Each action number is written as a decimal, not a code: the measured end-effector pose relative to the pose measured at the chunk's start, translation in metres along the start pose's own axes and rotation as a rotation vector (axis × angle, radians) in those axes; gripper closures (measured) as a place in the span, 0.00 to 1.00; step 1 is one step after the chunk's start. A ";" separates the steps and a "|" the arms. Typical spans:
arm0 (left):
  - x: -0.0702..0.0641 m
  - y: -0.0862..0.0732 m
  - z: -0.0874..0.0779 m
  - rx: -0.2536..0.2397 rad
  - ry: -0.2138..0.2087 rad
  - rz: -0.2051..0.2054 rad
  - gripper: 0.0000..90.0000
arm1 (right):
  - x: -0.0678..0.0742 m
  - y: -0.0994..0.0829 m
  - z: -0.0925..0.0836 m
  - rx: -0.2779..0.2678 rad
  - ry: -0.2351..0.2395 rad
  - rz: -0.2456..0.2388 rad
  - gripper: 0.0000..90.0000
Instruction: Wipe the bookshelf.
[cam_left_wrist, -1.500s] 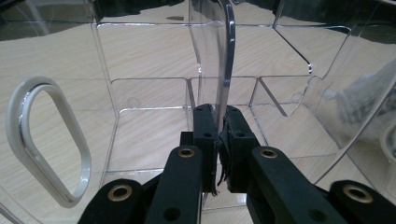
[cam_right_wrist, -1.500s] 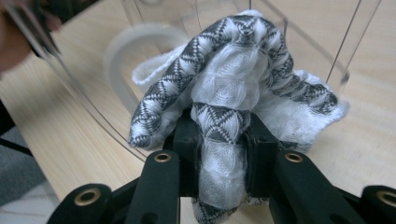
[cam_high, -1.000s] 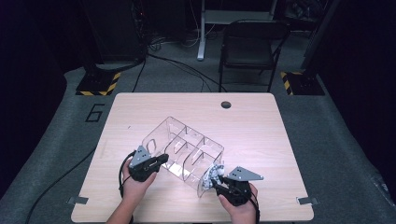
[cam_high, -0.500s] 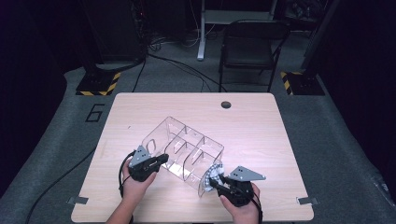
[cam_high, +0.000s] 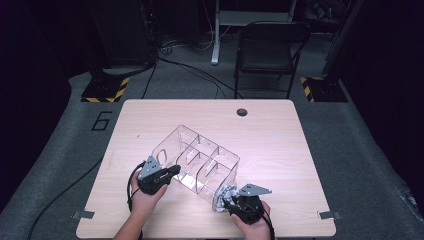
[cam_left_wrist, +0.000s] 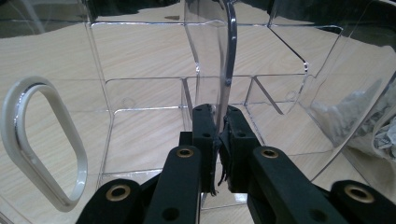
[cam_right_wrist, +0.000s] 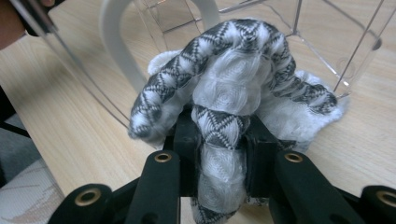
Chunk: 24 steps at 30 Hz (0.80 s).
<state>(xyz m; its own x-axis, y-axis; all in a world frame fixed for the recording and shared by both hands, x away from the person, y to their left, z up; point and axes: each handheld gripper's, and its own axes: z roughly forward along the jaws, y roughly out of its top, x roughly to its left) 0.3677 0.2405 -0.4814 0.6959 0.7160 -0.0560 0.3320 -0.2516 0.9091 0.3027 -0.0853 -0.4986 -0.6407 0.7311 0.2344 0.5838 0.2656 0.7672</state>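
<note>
Wooden table (cam_high: 280, 135): fills the centre of the high view, with a round cable hole (cam_high: 242, 112) near its upper edge.

Black chair (cam_high: 267, 47): upper centre, behind the table.

Clear acrylic organiser (cam_high: 197, 162): lies tilted on the table just below centre, its dividers forming several open compartments; a white oval handle cut-out (cam_left_wrist: 44, 144) sits at the left of the left gripper view.

Left gripper (cam_high: 172, 171): lower left of centre, jaws clamped together on an upright clear divider wall (cam_left_wrist: 224, 70).

Right gripper (cam_high: 227, 197): lower centre right, jaws pinched on a grey-and-white patterned cloth (cam_right_wrist: 229, 93), bunched at the organiser's lower right corner.
</note>
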 end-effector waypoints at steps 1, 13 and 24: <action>-0.001 0.000 0.000 -0.005 0.002 -0.006 0.95 | 0.004 0.003 -0.007 -0.018 0.006 -0.006 0.79; 0.000 0.000 0.000 -0.005 0.011 0.001 0.96 | 0.038 0.023 -0.051 -0.173 0.066 -0.075 0.79; -0.002 0.000 0.000 -0.003 0.025 -0.001 0.96 | 0.031 0.010 -0.019 -0.096 0.060 -0.055 0.80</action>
<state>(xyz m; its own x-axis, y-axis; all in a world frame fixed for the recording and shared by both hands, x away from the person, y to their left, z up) 0.3662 0.2395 -0.4814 0.6796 0.7321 -0.0465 0.3306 -0.2490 0.9103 0.2795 -0.0720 -0.4727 -0.7007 0.6773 0.2240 0.4989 0.2408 0.8325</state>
